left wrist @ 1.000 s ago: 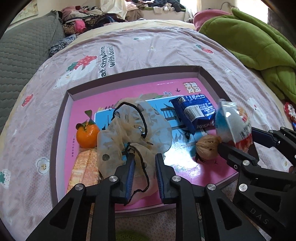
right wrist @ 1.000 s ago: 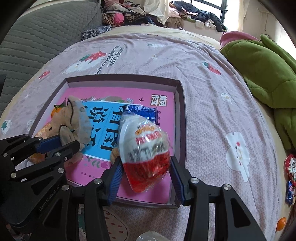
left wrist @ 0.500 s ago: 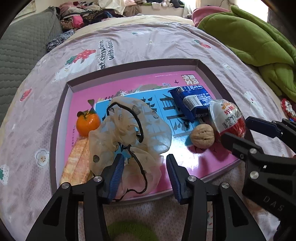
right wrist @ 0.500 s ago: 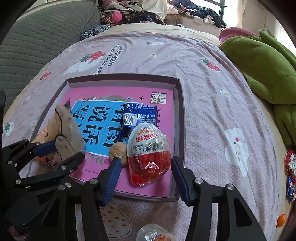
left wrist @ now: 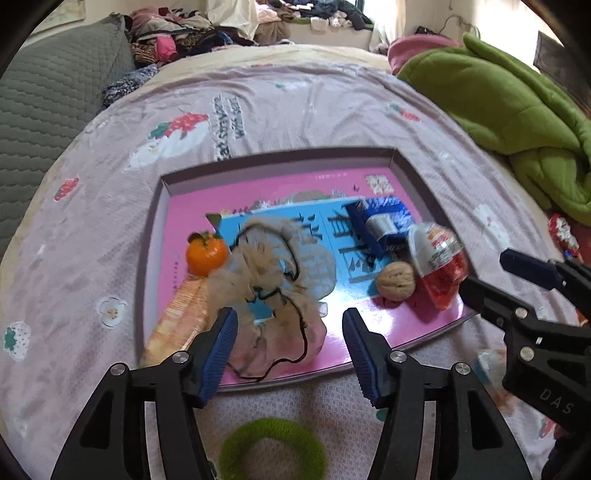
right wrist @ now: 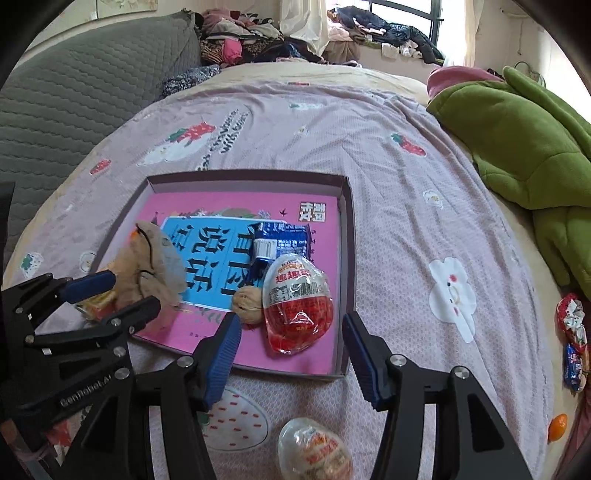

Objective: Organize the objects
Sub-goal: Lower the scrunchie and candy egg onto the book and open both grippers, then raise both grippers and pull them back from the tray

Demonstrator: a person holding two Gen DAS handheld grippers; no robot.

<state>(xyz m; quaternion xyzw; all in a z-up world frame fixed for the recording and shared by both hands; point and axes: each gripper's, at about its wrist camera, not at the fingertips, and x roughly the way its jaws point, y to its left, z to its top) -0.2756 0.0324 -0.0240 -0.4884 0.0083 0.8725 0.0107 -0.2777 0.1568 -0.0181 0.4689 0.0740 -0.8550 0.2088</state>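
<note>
"DAS" on right tongs (left wrist: 495, 273), "GenRobot.AI" left tongs (right wrist: 122, 291)

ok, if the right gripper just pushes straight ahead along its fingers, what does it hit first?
Most likely the wrapped chocolate egg lying in the tray; it sits between the open right gripper fingers' line. Depth is hard to judge.

Bright daylight from the far window (right wrist: 402, 14), glare on the tray (left wrist: 332, 306), motion blur, fisheye-curved dark corners.

Glossy pink card is lining the tray (left wrist: 155, 236); sheer beige cloth scrunchie (left wrist: 273, 280) is lying crumpled; shiny plastic is wrapping the egg (right wrist: 297, 302); matt bedsheet (right wrist: 388, 206) is looking finely textured.
</note>
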